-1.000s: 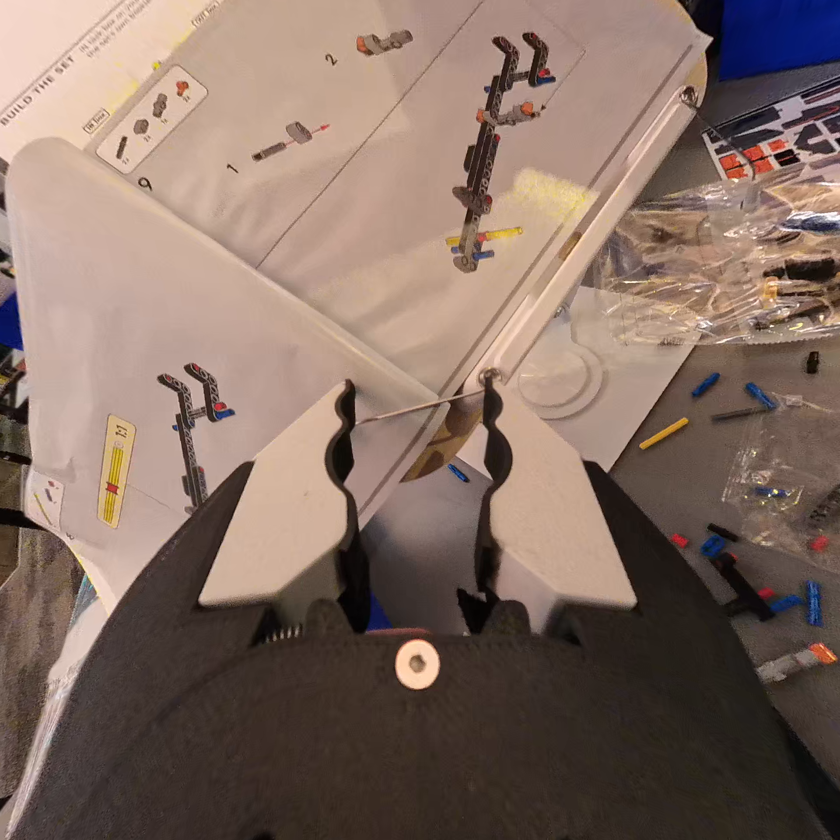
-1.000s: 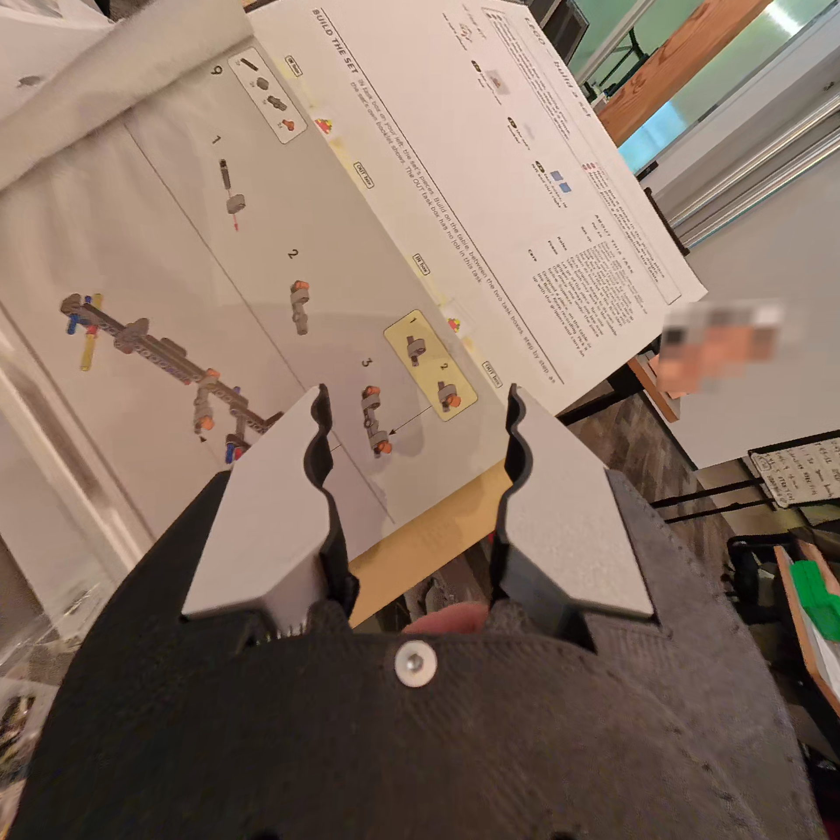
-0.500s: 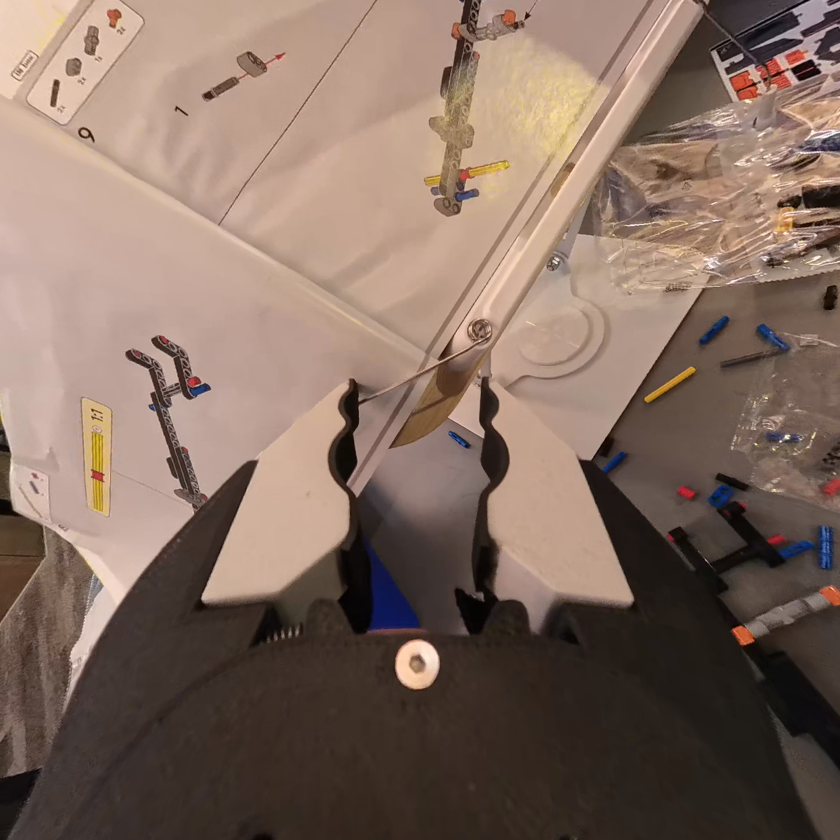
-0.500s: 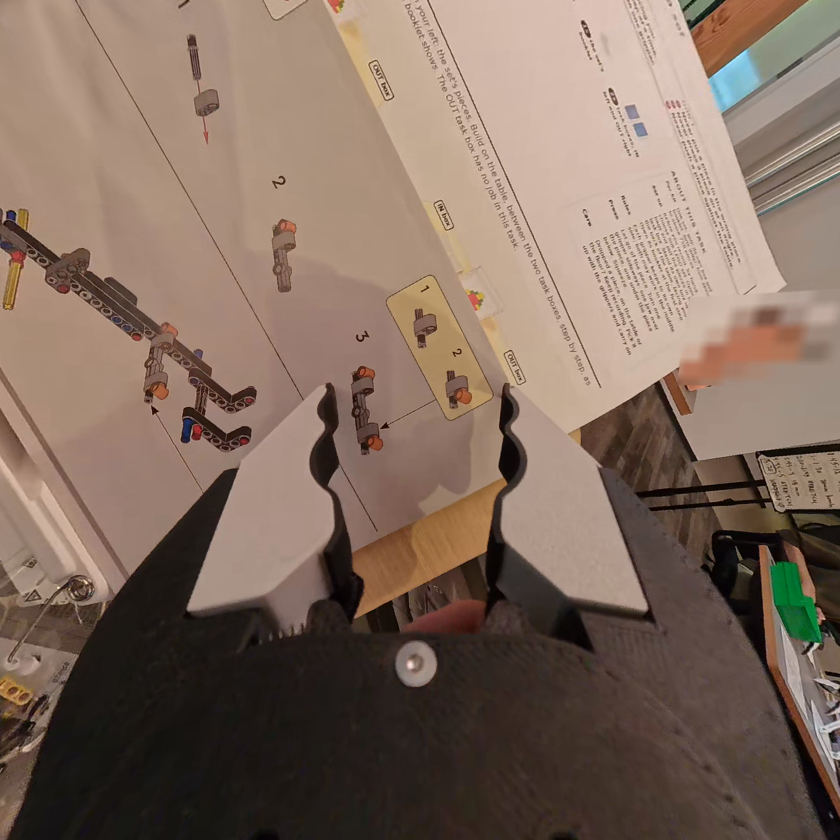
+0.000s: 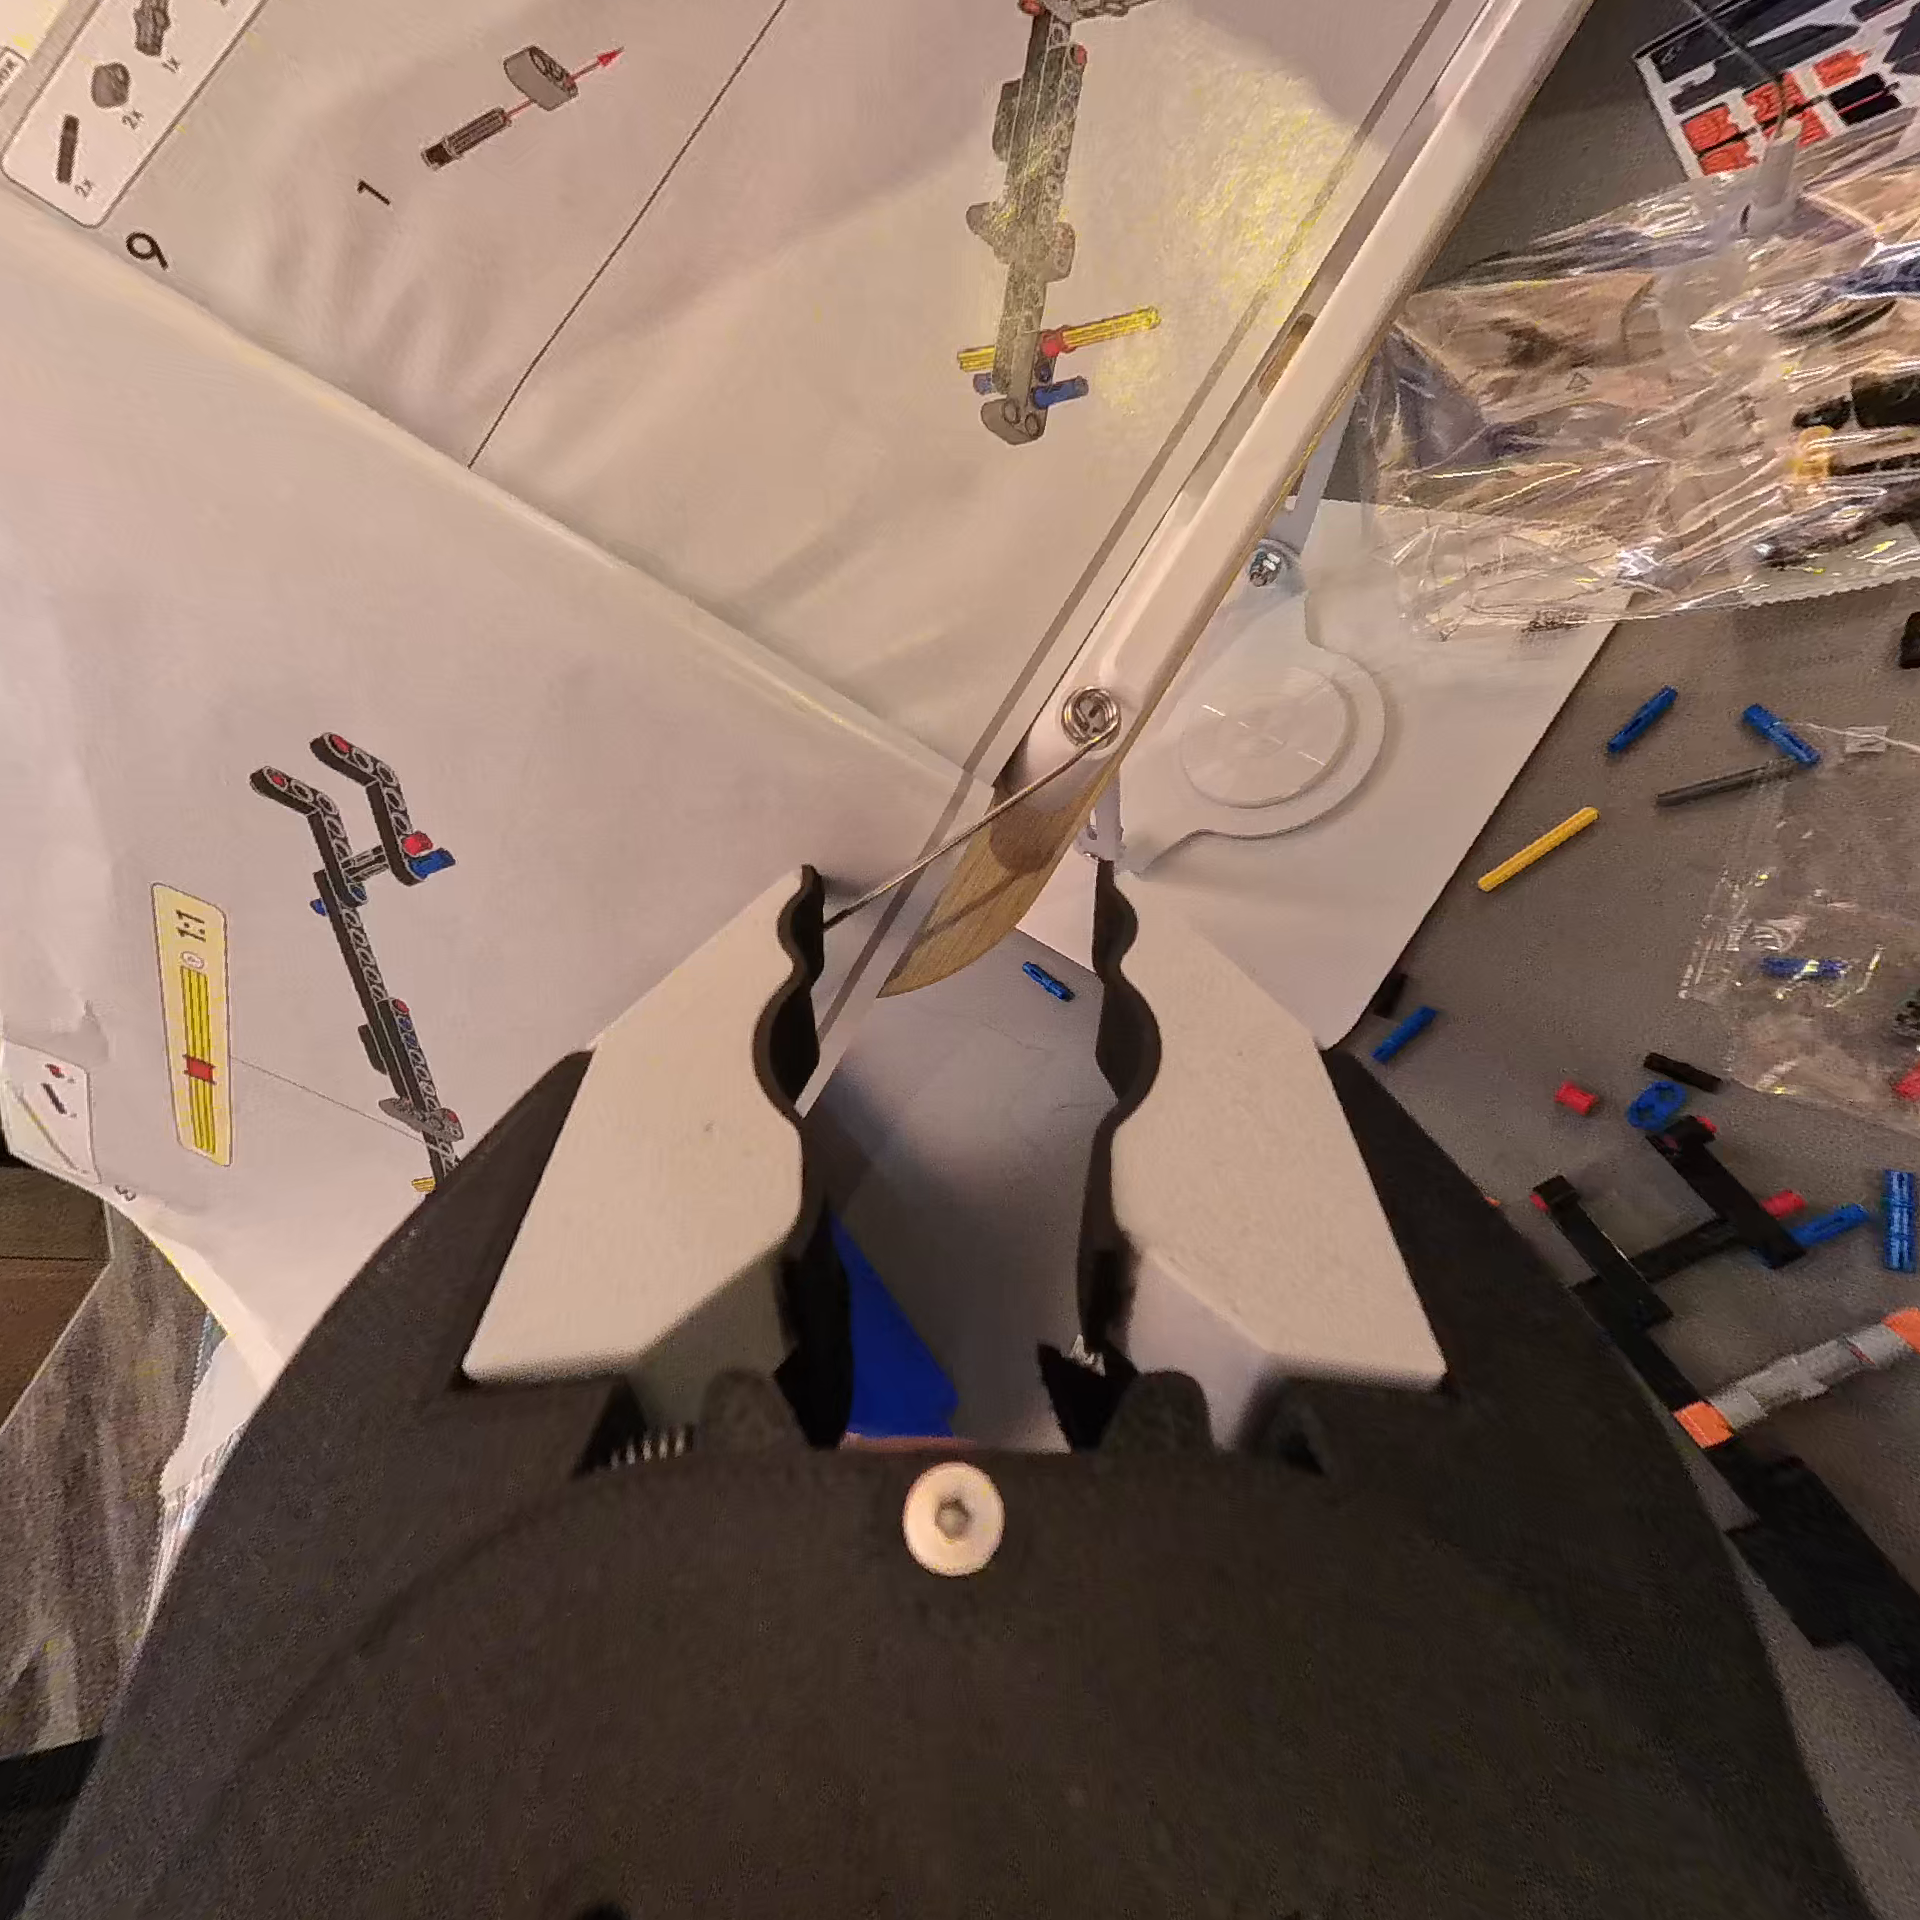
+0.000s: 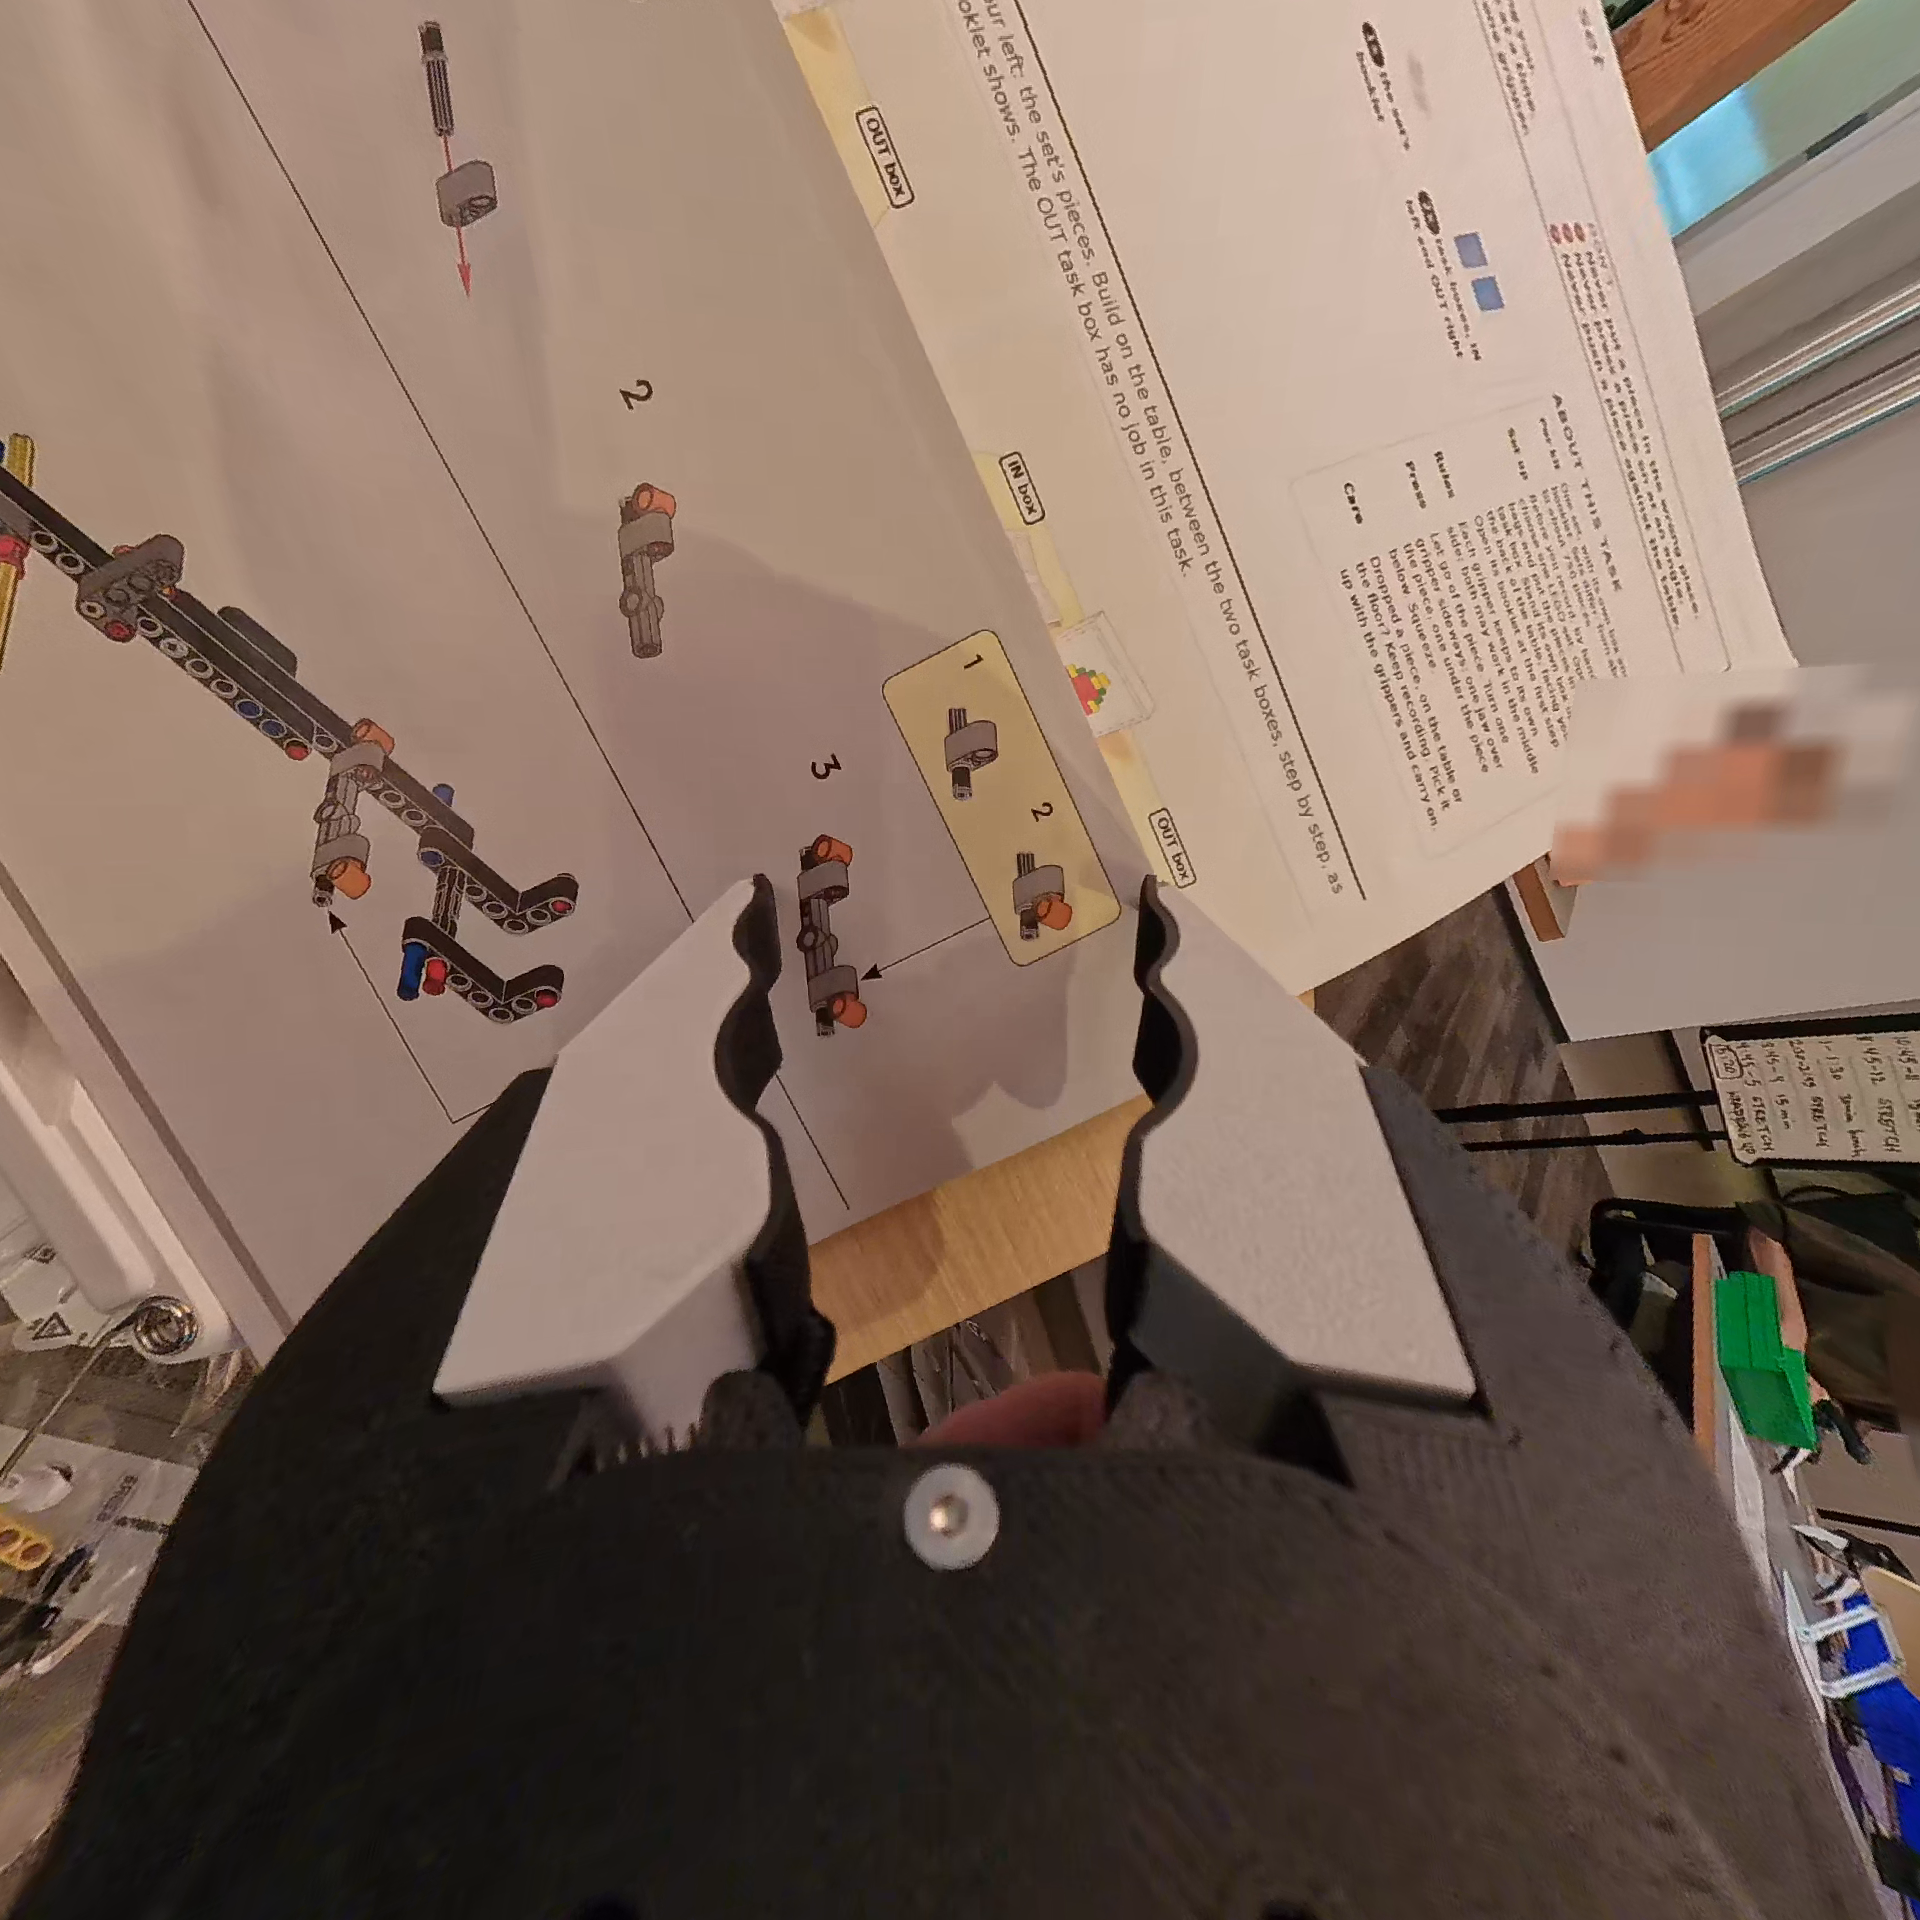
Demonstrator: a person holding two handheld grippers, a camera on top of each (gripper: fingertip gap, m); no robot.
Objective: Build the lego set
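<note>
Since a second ago we see both tools closer to the instruction booklet [image 5: 644,436]; in the left wrist view its drawings fill more of the picture, and the loose page [image 5: 436,727] now lies flatter across the left. In the right wrist view the printed sheet [image 6: 1299,436] behind the booklet has slid toward the upper right.

The left tool [image 5: 951,883] has its jaws moderately apart with nothing between them; its left fingertip [image 5: 795,899] is at the wire page clip [image 5: 966,831] of the white stand [image 5: 1226,582], though we cannot tell if they touch. The right tool [image 6: 951,888] likewise stands moderately wide and empty, hovering over the booklet's lower corner.

The lego set lies scattered on the grey tabletop [image 5: 1538,977] to the right of the stand; the partly built black beam assembly [image 5: 1662,1247] runs diagonally from lower left to upper right, near a grey and orange axle piece [image 5: 1808,1382] and a yellow axle [image 5: 1538,849] that slant the same way; clear bags [image 5: 1662,416] hold more pieces.

The tool body hides the assembly's lower end; the booklet's top is cut off; glare blurs one drawing; bag contents are hard to make out.
</note>
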